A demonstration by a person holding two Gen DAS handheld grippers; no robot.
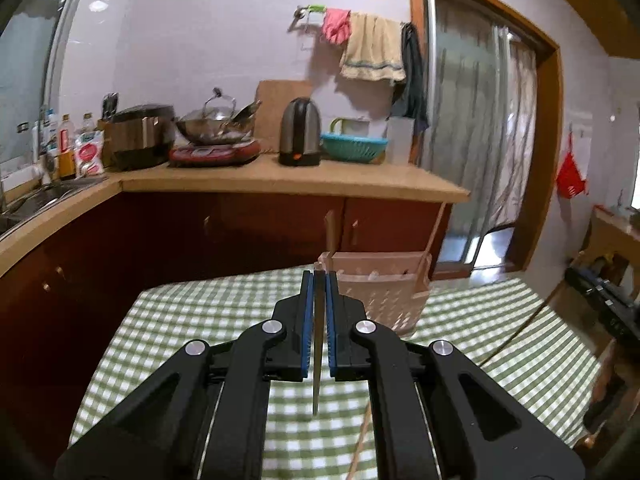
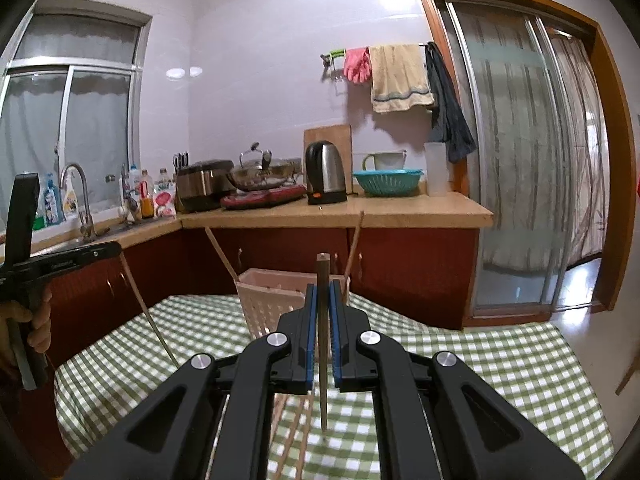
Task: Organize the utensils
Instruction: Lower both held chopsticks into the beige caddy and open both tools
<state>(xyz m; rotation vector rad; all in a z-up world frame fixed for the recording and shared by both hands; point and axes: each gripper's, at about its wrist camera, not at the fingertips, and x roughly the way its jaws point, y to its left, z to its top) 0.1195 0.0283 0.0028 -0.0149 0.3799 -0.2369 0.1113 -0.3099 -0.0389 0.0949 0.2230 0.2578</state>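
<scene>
Matt wooden chopstick (image 2: 322, 344) between blue ribbed rubber pads (image 2: 308, 336); beyond, perforated glossy pink plastic basket (image 2: 268, 300) on checked woven tablecloth (image 2: 500, 364).

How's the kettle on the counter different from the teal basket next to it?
The kettle is tall, closed, and steel with black trim; the teal basket is low, wide, open-topped and perforated. The kettle sits nearer the stove; the basket sits nearer the door. Both stand upright on the wooden counter.
</scene>
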